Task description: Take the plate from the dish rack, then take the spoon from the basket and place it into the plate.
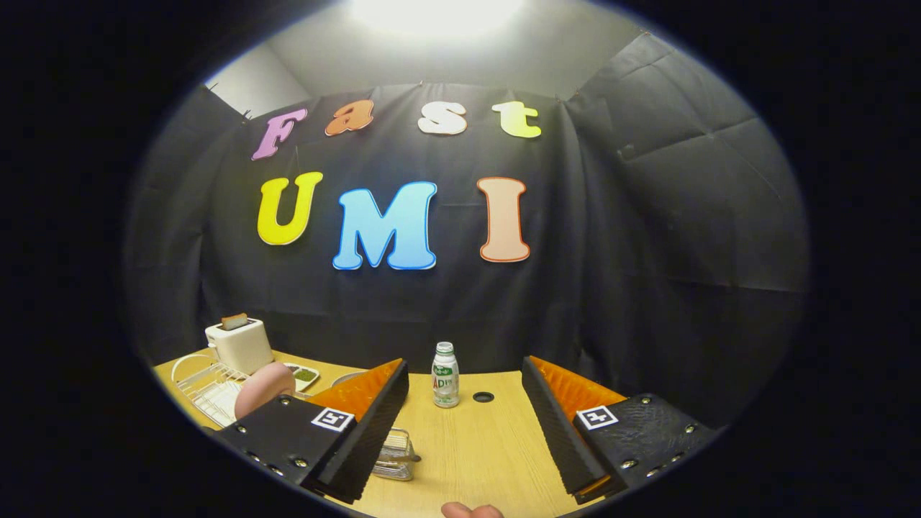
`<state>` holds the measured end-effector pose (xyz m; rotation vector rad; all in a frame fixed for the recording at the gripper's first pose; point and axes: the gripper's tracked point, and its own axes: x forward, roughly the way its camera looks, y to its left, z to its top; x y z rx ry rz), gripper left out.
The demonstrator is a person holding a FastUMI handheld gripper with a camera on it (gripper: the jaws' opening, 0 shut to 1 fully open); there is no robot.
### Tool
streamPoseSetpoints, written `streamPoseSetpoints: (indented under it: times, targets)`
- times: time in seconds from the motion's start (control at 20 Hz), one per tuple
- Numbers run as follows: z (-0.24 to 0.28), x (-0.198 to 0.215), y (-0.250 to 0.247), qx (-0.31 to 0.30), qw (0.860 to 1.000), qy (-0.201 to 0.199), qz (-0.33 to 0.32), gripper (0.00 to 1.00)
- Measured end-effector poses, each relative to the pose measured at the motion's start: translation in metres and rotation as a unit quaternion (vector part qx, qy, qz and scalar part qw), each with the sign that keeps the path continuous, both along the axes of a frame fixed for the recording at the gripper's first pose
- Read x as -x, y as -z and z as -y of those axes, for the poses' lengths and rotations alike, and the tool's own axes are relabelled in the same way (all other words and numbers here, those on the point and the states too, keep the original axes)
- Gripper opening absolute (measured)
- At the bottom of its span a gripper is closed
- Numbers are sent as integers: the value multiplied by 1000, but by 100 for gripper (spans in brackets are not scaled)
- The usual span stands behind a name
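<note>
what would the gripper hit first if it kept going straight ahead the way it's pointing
Likely the small bottle, standing on the table just beyond the open gripper, roughly centred between its fingers; depth is hard to judge.

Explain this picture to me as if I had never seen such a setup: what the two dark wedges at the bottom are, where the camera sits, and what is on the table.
The camera rides on a hand-held gripper and looks forward along its two fingers; those are the wedges. They stand wide apart, open, and hold nothing. Below them lies a wooden table. Beyond the fingers, in line with the gap between them, stands a small bottle, with a dark hole in the table beside it. By the left finger sits a small clear basket. Further left are a white wire dish rack with a pink plate standing in it, and a white toaster behind. A fingertip of the person shows at the very bottom.
</note>
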<state>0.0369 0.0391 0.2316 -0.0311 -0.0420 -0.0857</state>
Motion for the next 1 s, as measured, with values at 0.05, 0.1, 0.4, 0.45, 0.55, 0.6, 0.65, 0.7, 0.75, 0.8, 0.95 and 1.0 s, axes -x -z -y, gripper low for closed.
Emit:
streamPoseSetpoints:
  times: [0.05,0.1,0.4,0.45,0.55,0.6,0.65,0.7,0.75,0.8,0.95,1.0]
  targets:
    - [-8,-1,-9,0,1000,-5,5,97]
    - [-15,0,-19,-2,1000,-8,9,97]
    - [-65,-3,-44,3,1000,-23,0,97]
    - [-74,-4,-47,1,1000,-27,-6,97]
    - [-95,-7,-43,-15,998,-38,-38,97]
    - [-107,-7,-40,-29,997,-47,-59,97]
    - [-121,-9,-40,-42,995,-60,-75,97]
    - [-131,-13,-40,-53,993,-63,-89,97]
    - [-138,-17,-34,-58,991,-62,-106,97]
    - [-147,-22,-30,-59,988,-66,-125,97]
    - [-179,-34,-13,-55,978,-84,-184,97]
    - [-190,-38,-6,-47,973,-94,-204,97]
